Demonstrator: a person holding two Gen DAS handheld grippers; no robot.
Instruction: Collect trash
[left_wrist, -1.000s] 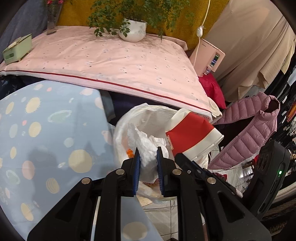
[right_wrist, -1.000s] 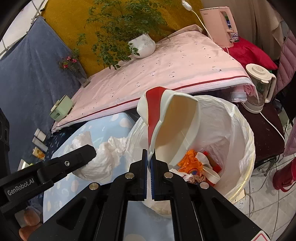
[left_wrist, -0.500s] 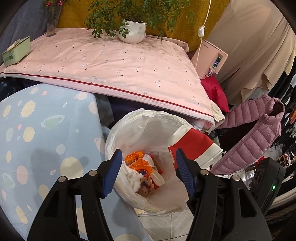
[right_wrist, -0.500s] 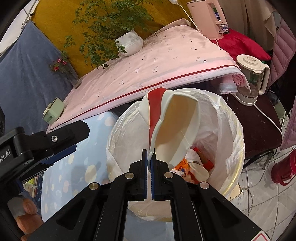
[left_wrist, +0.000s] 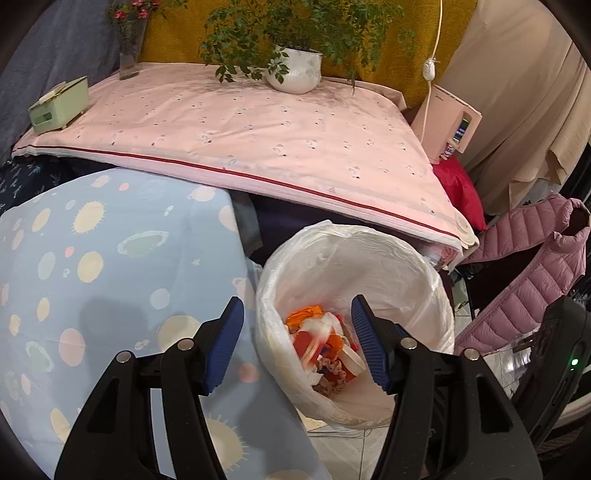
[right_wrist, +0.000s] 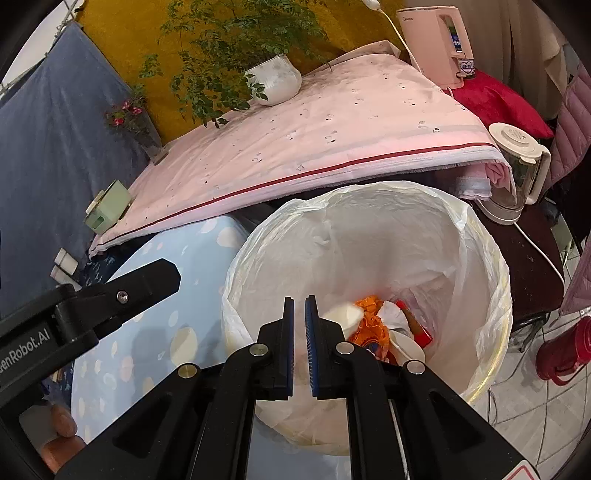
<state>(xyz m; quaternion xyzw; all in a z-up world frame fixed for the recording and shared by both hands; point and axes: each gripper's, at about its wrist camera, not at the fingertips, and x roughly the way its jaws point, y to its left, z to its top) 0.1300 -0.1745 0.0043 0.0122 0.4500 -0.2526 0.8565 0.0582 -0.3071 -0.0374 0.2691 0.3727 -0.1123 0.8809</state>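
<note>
Two tools hang over one white bin. The left tool (left_wrist: 297, 341) has its blue pads far apart and holds nothing. Just under it and a little ahead sits the trash bin (left_wrist: 436, 295), lined with a thin white bag. Down inside the bin lies the trash (left_wrist: 325, 343): orange bits, red bits and white paper, all in a heap. One piece looks blurry, so I cannot tell what it is. To the left of this tool is a blue cloth with spots (left_wrist: 110, 258) on a counter.

The right tool (right_wrist: 300, 345) has its pads close, with only a thin gap between them, and nothing sits in that gap. The bin (right_wrist: 495, 280) is right below and ahead of it, with the trash (right_wrist: 373, 325) just past its tips. The left tool's black finger (right_wrist: 147, 280) shows off to the left side.

Farther ahead of both tools is a pink cloth with a red stripe (left_wrist: 258, 129). A white plant pot (left_wrist: 295, 70) and a green box (left_wrist: 59, 105) stand on it. A kettle (right_wrist: 517, 173) stands to the far right.
</note>
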